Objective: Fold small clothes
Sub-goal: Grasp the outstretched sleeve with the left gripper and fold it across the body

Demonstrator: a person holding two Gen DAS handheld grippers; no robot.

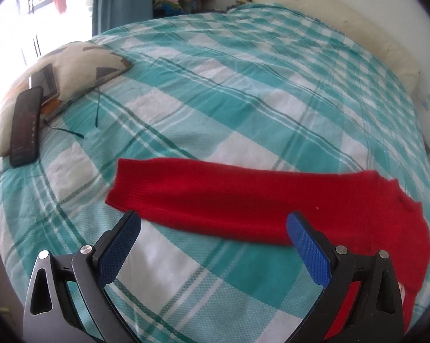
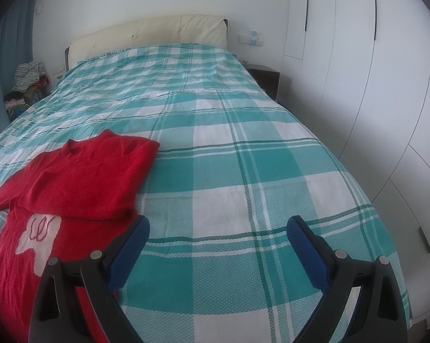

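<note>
Left gripper point(image 1: 213, 223) spread wide, nothing between its 2 blue pads point(image 1: 307, 248), hovering right at the near edge of the red sweater's sleeve point(image 1: 215, 197), which stretches flat across the teal checked bedspread point(image 1: 243, 100). Right gripper point(image 2: 217, 225) gaping too, empty, over bare bedspread, with the red sweater point(image 2: 80, 180) just to its left, one side folded over the body. Further back on the left, a pillow point(image 1: 80, 65) with a black phone point(image 1: 26, 125) on it, and the cream headboard point(image 2: 152, 31) at the far end.
</note>
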